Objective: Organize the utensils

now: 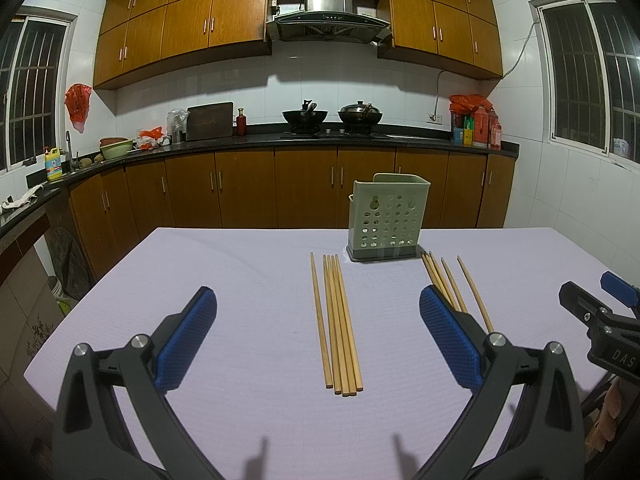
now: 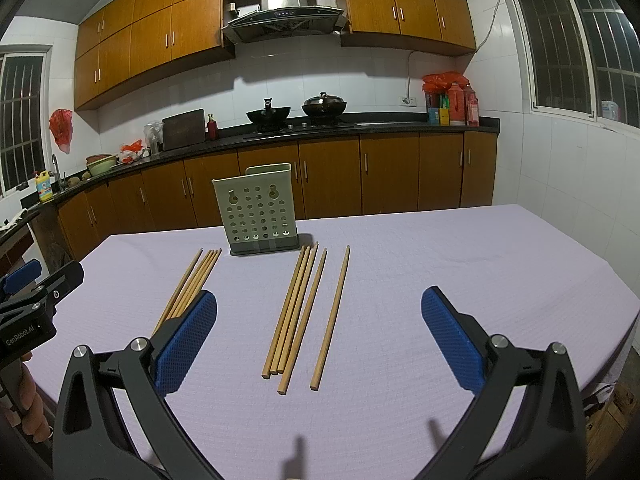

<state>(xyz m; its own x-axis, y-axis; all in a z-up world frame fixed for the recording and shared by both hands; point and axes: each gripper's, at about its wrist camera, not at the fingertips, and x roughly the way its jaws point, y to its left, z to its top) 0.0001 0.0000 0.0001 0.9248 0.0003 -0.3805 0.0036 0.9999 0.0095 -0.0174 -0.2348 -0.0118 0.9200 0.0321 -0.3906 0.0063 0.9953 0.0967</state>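
Table [image 2: 480, 260] bare to the right & near edge: free room there. Holder [image 2: 258, 216] stands upright mid-table at back; two chopstick groups [image 2: 304, 312] [image 1: 338, 324] lie in front.

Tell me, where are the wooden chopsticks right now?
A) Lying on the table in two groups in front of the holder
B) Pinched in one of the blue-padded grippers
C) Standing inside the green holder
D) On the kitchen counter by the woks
A: one group and another group lie flat on the table before the holder; the left gripper and right gripper are open.
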